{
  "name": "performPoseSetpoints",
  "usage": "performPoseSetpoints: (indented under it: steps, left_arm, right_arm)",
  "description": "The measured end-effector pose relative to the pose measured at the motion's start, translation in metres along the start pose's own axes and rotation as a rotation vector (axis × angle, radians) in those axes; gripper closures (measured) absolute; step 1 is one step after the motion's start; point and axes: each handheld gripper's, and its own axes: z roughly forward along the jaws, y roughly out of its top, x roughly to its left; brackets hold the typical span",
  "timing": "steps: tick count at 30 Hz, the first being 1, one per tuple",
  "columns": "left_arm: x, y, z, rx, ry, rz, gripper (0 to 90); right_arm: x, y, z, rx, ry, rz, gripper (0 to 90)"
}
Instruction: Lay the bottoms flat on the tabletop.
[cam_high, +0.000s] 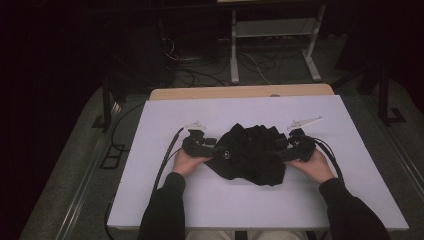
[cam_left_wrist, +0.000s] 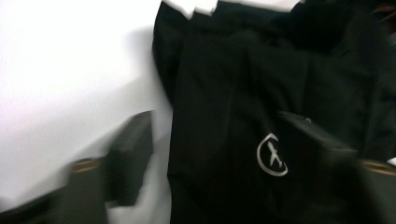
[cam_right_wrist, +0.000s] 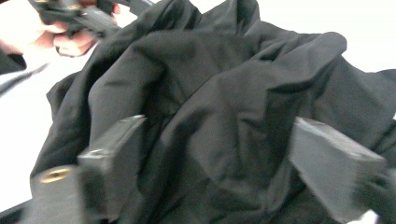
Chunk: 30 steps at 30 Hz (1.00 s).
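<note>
White tabletop (cam_high: 150, 200) is seen under a dim room, with a wooden strip (cam_high: 240, 92) along its far edge and a metal frame with cables (cam_high: 272, 45) on the floor behind it.

At the left, the left gripper (cam_high: 212, 146) is held low over the table by a hand (cam_high: 187, 161), its cable (cam_high: 167, 152) trailing back toward the near left. Its jaws are partly open. In the left gripper view the left jaw lies over bare white table and the right jaw lies over the cloth; if the pads press on the fabric cannot be told. Just ahead of and between these jaws a small white round logo (cam_left_wrist: 272, 154) is printed on the black garment (cam_high: 250, 152).

The garment is crumpled in a heap between the two grippers, near the middle of the table. Its long axis runs roughly from one gripper to the other, and a lower corner points toward the person. Much free table is left on all sides of it, most at the far side and at the near edge.

At the right, the right gripper (cam_high: 286, 152) is held by the other hand (cam_high: 315, 167). Its jaws stand moderately wide, and folds of the black cloth are bunched between them and ahead of them; a firm grip cannot be confirmed.
</note>
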Motion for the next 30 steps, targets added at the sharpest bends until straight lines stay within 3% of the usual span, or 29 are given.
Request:
performPoseSetpoints:
  steps: [3,4,5,6,8,14,17,21,23,26,29,30]
  left_arm:
    - [-0.002,-0.001,0.002,0.031,-0.003,0.014,57.5]
    - [-0.002,-0.001,0.002,0.031,-0.003,0.014,63.2]
    - [-0.002,-0.001,0.003,0.033,-0.007,0.015,63.2]
    - [-0.004,-0.001,0.003,0.041,-0.003,0.037,74.4]
    - [-0.006,0.000,0.003,0.055,0.007,0.066,85.6]
    - [-0.010,0.007,-0.002,0.063,0.028,0.096,88.5]
    - [-0.014,0.014,-0.013,0.018,0.047,0.111,88.6]
    - [-0.017,0.020,-0.023,-0.005,0.053,0.112,88.6]
    - [-0.022,0.025,-0.029,-0.011,0.069,0.130,88.6]
    - [-0.029,0.034,-0.041,-0.029,0.083,0.153,88.6]
    - [-0.038,0.044,-0.051,-0.039,0.095,0.170,88.6]
    - [-0.044,0.052,-0.056,-0.050,0.098,0.194,88.6]
  right_arm:
    - [0.003,0.000,0.003,0.040,0.011,-0.016,49.1]
    - [0.003,0.000,0.003,0.040,0.011,-0.016,49.1]
    - [0.003,0.000,0.004,0.054,0.021,-0.021,59.0]
    - [0.005,0.001,0.005,0.075,0.042,-0.037,75.0]
    - [0.007,0.002,0.004,0.080,0.023,-0.040,84.8]
    - [0.003,0.005,-0.010,0.039,-0.030,-0.011,86.5]
    - [-0.004,0.005,-0.020,0.009,-0.064,0.022,86.5]
    - [-0.011,0.005,-0.029,-0.013,-0.090,0.062,86.5]
    - [-0.014,0.005,-0.034,-0.025,-0.099,0.082,86.5]
    - [-0.017,0.004,-0.044,-0.035,-0.123,0.103,86.5]
    - [-0.018,0.003,-0.047,-0.023,-0.129,0.125,86.5]
    - [-0.018,0.000,-0.048,-0.001,-0.139,0.137,86.4]
